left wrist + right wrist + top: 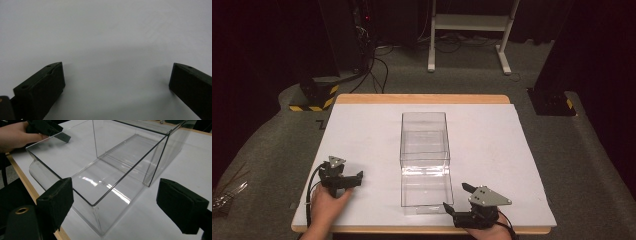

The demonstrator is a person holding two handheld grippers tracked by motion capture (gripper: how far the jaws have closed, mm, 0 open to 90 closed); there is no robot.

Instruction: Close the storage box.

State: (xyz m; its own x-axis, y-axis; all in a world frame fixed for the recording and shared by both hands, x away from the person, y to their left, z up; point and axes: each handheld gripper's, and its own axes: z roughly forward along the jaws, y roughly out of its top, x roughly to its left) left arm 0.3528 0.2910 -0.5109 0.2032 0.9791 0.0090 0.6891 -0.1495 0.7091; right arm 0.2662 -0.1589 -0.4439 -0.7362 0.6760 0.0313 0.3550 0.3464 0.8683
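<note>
Two grippers rest low on the white table [492, 130], one at each near corner. Between them stands a clear box [424, 137], its drawer [426, 189] pulled out toward the near edge. Jaws of the right gripper [458, 196] stand wide apart — nothing between the pads, the drawer's near corner just ahead of them. Jaws of the left gripper [356, 178] are spread wide too — bare tabletop between them, well apart from the box.
</note>
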